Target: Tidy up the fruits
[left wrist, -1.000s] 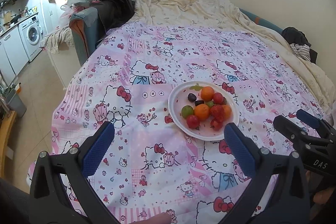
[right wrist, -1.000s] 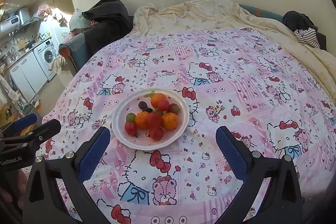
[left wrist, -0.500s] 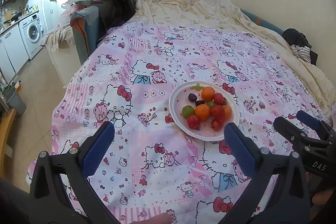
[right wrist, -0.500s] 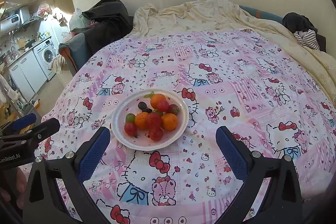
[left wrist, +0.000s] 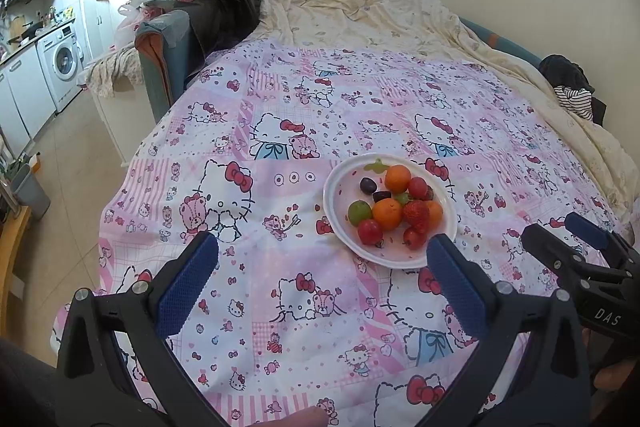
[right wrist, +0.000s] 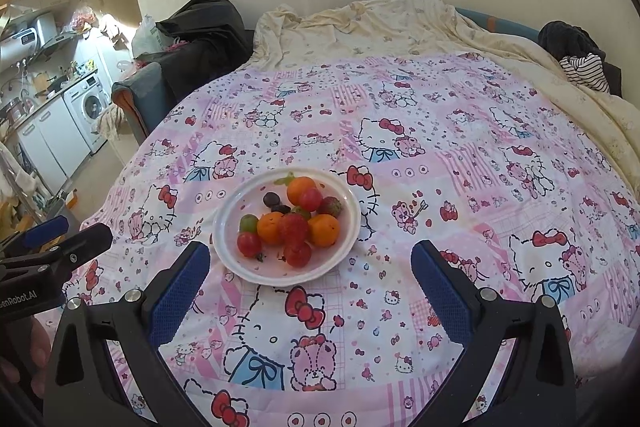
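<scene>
Fruit (right wrist: 294,219) is piled on a white plate (right wrist: 344,247) that sits on a pink cartoon-print bedspread (right wrist: 440,155): oranges, strawberries, small red fruits, a green one and dark grapes, all touching or just beside one another. Left gripper (left wrist: 320,281) is held wide apart, nothing being pinched or touched; the plate is seen just ahead of its right finger (left wrist: 456,283). Right gripper (right wrist: 310,285) is likewise spread wide and empty, with the plate lying between and just ahead of its fingertips, toward the left one. Each gripper is also caught at the edge of the other's view, low over the bedspread. Compared with the frame half a second before, almost nothing is changed: the spread of both grippers is kept, the plate and fruit are unmoved, and only a slight shift of the left view is noted.
</scene>
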Demonstrator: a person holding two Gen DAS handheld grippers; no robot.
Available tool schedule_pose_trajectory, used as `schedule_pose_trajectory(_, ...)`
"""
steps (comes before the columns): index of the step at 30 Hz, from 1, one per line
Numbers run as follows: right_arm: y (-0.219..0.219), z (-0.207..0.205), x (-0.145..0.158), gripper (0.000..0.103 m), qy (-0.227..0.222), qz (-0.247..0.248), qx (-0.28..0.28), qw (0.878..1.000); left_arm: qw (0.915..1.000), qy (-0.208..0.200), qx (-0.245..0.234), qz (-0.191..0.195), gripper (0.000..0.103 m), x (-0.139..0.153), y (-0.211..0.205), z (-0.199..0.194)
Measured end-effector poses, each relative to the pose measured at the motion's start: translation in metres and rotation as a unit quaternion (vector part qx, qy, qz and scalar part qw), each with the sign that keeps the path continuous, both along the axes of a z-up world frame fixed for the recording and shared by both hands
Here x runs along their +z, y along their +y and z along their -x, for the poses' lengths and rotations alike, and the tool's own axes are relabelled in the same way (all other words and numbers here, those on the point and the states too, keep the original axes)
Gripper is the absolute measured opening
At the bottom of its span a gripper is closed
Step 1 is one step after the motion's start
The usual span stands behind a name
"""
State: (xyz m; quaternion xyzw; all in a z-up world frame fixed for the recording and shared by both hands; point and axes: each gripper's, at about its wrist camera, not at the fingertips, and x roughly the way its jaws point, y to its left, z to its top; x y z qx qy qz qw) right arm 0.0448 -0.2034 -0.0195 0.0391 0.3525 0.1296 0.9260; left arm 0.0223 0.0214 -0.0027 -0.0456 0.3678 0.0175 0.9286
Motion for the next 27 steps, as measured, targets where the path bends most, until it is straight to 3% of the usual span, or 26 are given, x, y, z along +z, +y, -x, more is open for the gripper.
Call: schedule_pose_trajectory(27,-0.0006,-0.0007,0.0021,0.103,0.002,-0.004,0.001,1.0,1.0,0.0,0.0,-0.003,0.103,0.0007,-0.0013,0.0012)
